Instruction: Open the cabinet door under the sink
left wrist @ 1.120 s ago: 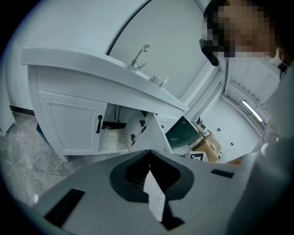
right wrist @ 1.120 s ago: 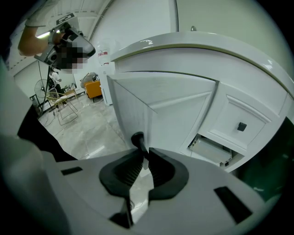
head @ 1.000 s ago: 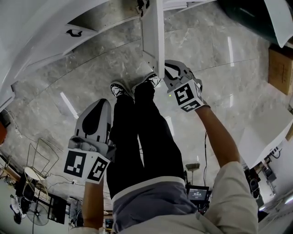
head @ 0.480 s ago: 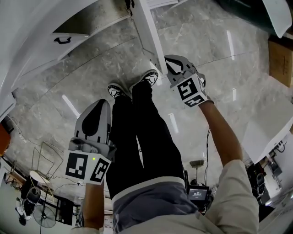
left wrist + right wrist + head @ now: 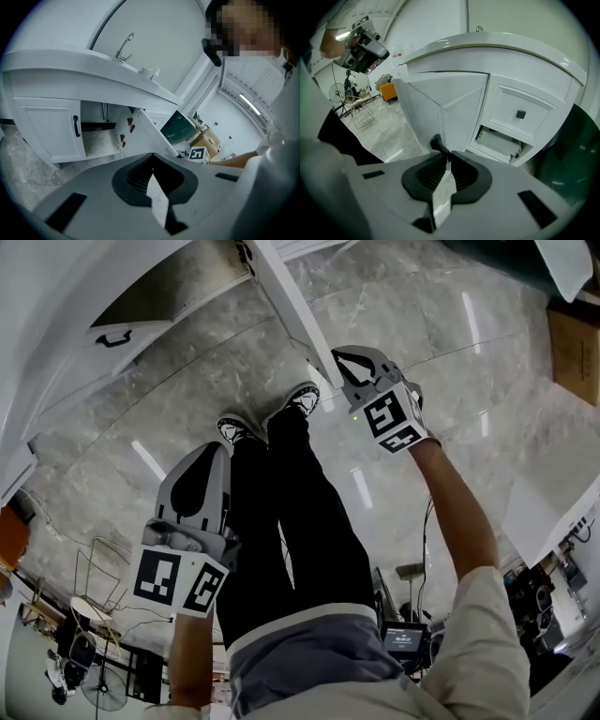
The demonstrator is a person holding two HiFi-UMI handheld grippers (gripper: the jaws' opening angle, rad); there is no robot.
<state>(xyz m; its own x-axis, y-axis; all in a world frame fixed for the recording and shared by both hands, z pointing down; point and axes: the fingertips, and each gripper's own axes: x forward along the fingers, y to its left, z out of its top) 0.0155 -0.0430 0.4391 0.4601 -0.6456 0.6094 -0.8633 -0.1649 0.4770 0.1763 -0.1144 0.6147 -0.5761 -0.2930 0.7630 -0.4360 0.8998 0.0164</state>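
The white cabinet door [image 5: 291, 306] under the sink stands swung out from the cabinet, and the opening [image 5: 178, 282] behind it shows. My right gripper [image 5: 354, 364] is at the door's free edge. In the right gripper view its jaws are shut on the door's black handle [image 5: 437, 143], which sticks out at the tips of the right gripper [image 5: 447, 161]. The left gripper [image 5: 201, 457] hangs low beside the person's leg, shut and holding nothing. In the left gripper view the open door [image 5: 145, 136] and the faucet [image 5: 123, 47] appear beyond the left gripper [image 5: 152, 161].
The neighbouring door [image 5: 51, 126] with a black handle [image 5: 76, 126] stays closed. A drawer with a square knob [image 5: 520, 114] sits right of the open door. The person's shoes [image 5: 272, 413] stand on marble floor near the door. A cardboard box [image 5: 572, 381] lies at the right.
The door has swung farther out from the cabinet with my right gripper on its handle. The left gripper has stayed in place.
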